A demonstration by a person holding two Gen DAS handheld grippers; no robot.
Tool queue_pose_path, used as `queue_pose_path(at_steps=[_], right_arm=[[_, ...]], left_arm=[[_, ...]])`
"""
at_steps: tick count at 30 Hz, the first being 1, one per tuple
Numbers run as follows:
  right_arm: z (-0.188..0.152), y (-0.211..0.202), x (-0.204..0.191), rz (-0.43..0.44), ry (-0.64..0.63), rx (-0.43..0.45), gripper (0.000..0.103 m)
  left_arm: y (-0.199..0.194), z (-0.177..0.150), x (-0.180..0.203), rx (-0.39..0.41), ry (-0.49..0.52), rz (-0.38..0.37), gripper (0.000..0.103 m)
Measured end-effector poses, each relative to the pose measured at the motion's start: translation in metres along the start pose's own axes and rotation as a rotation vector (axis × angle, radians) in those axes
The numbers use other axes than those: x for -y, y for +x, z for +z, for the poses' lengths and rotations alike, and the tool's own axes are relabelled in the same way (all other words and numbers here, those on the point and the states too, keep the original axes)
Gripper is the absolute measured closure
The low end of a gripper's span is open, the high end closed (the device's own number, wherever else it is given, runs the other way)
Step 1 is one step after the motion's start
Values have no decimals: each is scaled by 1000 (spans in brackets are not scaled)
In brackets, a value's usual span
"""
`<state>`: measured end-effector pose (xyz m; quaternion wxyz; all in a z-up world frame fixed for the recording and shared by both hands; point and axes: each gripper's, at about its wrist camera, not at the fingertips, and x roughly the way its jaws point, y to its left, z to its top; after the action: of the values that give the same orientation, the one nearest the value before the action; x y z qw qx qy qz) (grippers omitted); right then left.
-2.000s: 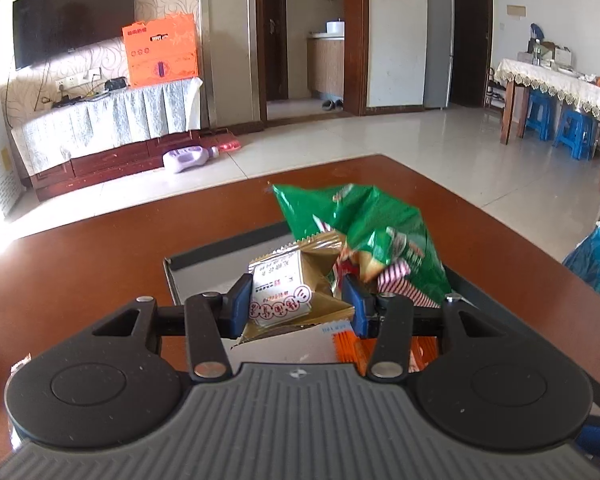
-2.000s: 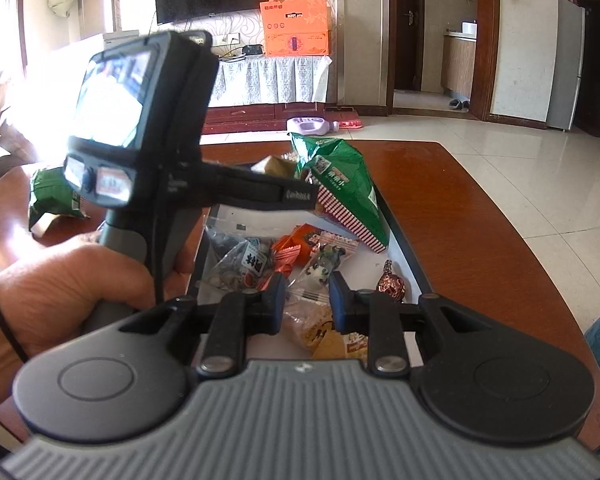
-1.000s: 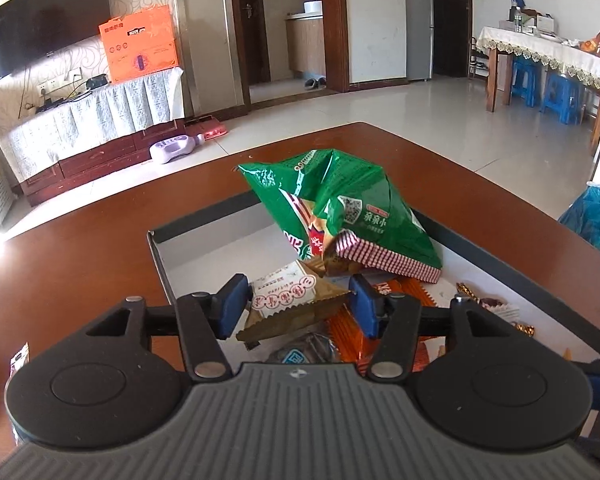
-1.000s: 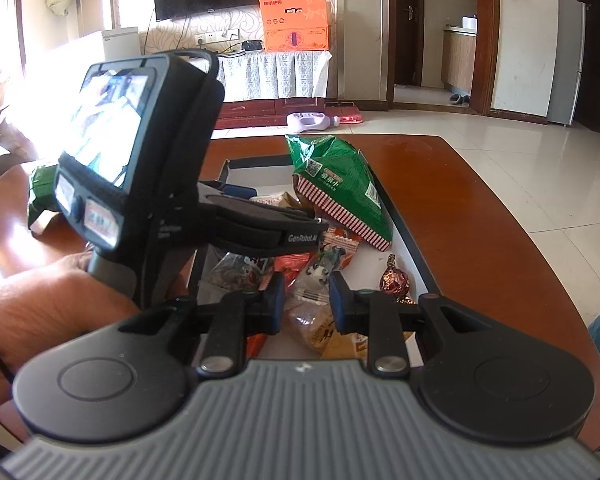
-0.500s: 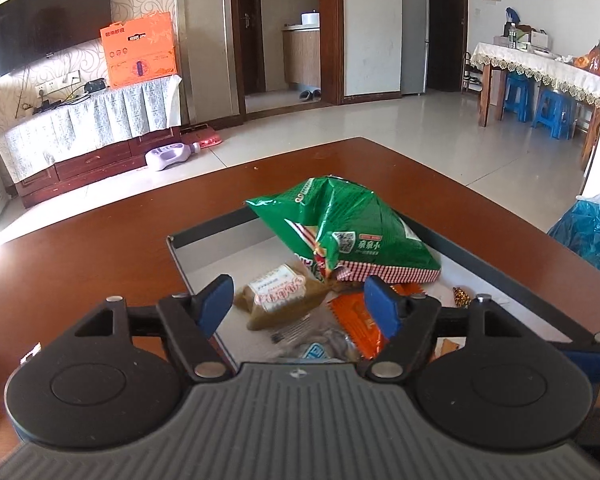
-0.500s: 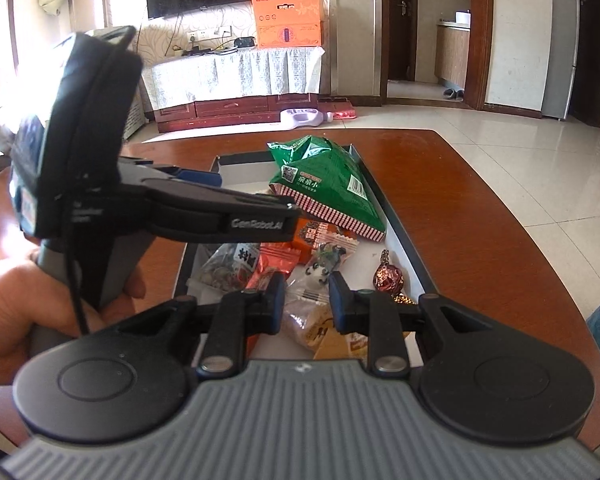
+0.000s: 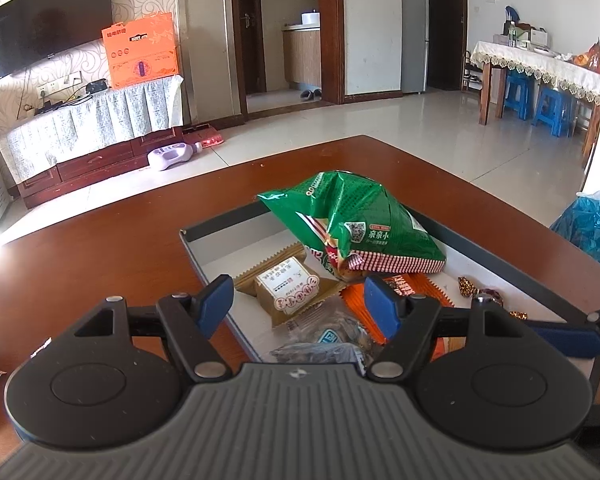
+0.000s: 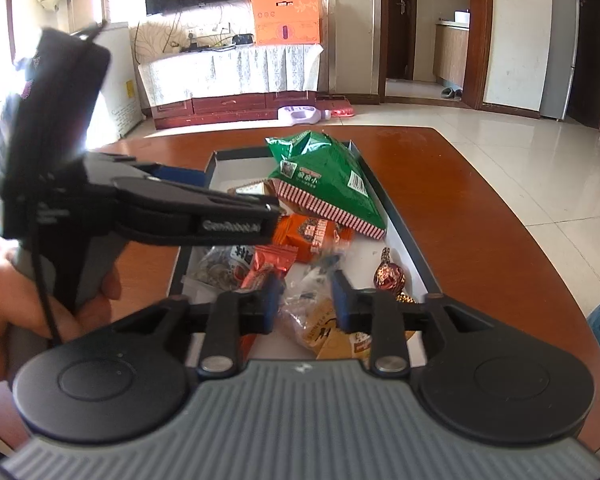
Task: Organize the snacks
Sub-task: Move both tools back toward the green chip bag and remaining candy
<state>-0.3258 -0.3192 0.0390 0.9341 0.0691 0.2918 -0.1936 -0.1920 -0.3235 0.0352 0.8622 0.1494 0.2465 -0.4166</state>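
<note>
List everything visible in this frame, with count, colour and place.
tray: one, dark rim, pale floor, on the table.
table: one, reddish-brown wood.
chip bag: one, green, at the tray's far end.
brown packet: one, white label, in the tray beside the chip bag.
orange packet: one, mid-tray, under the chip bag's edge.
foil candy: one, dark red, by the tray's right wall.
clear packet: one, between the right tongs' fingers.
orange box: one, on the TV stand.
television: one, black, on the wall.
stools: two, blue, under the far dining table.
left tongs: open, above the tray.
right tongs: closed on the clear packet.
</note>
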Motion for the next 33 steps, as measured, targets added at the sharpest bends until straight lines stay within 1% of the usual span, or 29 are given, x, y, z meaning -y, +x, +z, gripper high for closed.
queue_pose_path(at_steps=[1,2,6,8,10,13,15,18,19,20,21,23,24,25,26,27,28,29,30,31,33], right_arm=[[0,-1,-1,-4,-1,5,57],[0,-1,-1,-12,0,8,56],[-1,-3,2,-27,30,14,55],[-1,-6,3,-38,49,26,52],[-2,-8,4,-58,74,39,36],[-1,-12,5,-106,125,64,21],[-2,-16,3,-166,147,88,19],[-4,-21,-3,-232,161,104,19],[-5,-23,-5,-248,163,110,19],[-5,-27,-6,-246,161,120,19],[-4,-35,-9,-227,149,167,19],[-4,-66,-19,-238,115,372,19],[-8,-78,-23,-232,102,470,13],[-14,-85,-22,-194,111,540,0],[-18,-86,-16,-133,142,560,0],[-16,-80,-10,-84,180,508,0],[-10,-70,-4,-74,211,405,0],[-7,-60,0,-81,231,325,0],[-7,-54,4,-87,249,295,0],[-6,-55,6,-97,261,301,0],[-5,-70,-2,-139,231,411,0]], left_arm=[[-2,0,-1,-1,2,2,26],[-4,-1,-1,-1,6,3,26],[-13,-4,-8,3,18,11,26],[-19,-5,-11,7,17,15,25],[-24,-5,-14,10,14,18,25],[-31,-4,-16,13,12,20,24],[-37,-6,-16,16,16,21,24],[-45,-7,-16,21,20,23,23],[-47,-8,-16,21,21,24,23],[-49,-9,-16,21,20,25,23],[-53,-9,-17,23,19,27,23],[-59,-9,-19,30,14,31,23],[-62,-9,-21,34,10,34,23],[-65,-9,-23,37,7,38,23],[-68,-9,-25,39,3,43,23],[-71,-10,-27,41,0,48,23],[-74,-11,-30,43,-1,54,23],[-76,-12,-33,43,0,60,23],[-79,-13,-37,43,1,69,23],[-82,-14,-41,43,2,77,22],[-88,-16,-50,44,0,94,22]])
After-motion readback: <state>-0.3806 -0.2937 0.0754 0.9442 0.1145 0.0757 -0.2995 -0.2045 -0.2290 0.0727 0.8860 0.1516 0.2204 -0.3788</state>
